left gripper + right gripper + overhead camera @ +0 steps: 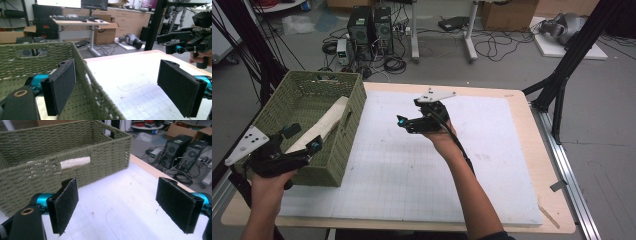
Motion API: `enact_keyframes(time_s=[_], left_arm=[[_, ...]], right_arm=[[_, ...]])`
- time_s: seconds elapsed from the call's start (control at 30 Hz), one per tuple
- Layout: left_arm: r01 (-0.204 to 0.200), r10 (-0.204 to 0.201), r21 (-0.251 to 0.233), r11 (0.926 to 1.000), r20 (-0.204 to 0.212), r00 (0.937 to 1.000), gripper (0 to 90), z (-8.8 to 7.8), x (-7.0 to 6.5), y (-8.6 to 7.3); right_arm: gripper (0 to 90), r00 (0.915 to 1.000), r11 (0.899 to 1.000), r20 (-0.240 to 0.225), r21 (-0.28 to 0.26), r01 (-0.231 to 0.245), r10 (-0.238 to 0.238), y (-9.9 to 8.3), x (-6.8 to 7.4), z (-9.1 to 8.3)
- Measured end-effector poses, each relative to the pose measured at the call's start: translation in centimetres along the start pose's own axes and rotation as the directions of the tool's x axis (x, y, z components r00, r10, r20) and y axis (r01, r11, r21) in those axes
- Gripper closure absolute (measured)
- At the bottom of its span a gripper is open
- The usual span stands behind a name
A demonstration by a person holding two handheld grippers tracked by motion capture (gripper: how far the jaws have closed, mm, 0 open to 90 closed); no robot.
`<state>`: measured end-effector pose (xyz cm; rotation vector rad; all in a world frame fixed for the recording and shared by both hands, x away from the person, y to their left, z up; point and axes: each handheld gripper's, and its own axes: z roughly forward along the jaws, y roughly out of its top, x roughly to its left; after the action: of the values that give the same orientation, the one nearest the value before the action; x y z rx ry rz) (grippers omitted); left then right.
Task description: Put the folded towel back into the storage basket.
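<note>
A green woven basket (354, 107) stands at the table's left, with a cream folded cloth (324, 125) lying slantwise inside it. My left gripper (304, 137) is open at the basket's near right corner. In the left gripper view (117, 87) its jaws straddle the basket wall (82, 65), one jaw inside and one over the mat, apart from the wall. My right gripper (409, 112) is held open above the middle of the mat, holding nothing. In the right gripper view (122, 207) it faces the basket (100, 147), and the cloth (75, 162) shows through the handle slot.
A white gridded mat (437, 165) covers most of the wooden table (532, 130). A black frame leg (562, 75) stands off the table's right edge. Computer towers (369, 27) and cables sit on the floor behind.
</note>
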<state>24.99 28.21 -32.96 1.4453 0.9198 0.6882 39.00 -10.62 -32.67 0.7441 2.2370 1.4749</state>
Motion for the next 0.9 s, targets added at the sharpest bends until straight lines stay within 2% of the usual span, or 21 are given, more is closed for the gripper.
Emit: enact_keyframes(time_s=[0.1,0.23,0.37,0.6,0.9], left_arm=[[0.018,-0.018,-0.010,0.9998,0.040,0.9990,15.5,0.5,-0.4,0.1],[0.020,-0.018,-0.016,0.9997,0.080,0.9967,15.5,1.3,-1.0,0.2],[0.024,-0.022,-0.011,0.9997,0.132,0.9909,15.9,2.1,-1.8,0.3],[-0.001,-0.001,0.012,0.9999,0.191,0.9816,16.0,3.8,-3.4,0.0],[-0.040,0.025,0.052,0.9979,0.258,0.9657,16.0,5.8,-5.4,-0.8]], right_arm=[[17.1,0.9996,1.000,0.028,-0.002,-0.004,0.004,-0.9,-0.4,-1.6],[17.2,0.9980,1.000,0.064,0.003,0.002,-0.002,-2.0,-0.6,-3.4],[17.1,0.9950,1.000,0.100,0.001,-0.003,0.003,-3.1,-0.8,-5.2],[17.1,0.9864,1.000,0.164,-0.012,-0.007,0.009,-5.0,-1.0,-8.4],[17.1,0.9688,0.999,0.244,-0.013,-0.042,0.044,-7.7,-1.3,-11.9]])
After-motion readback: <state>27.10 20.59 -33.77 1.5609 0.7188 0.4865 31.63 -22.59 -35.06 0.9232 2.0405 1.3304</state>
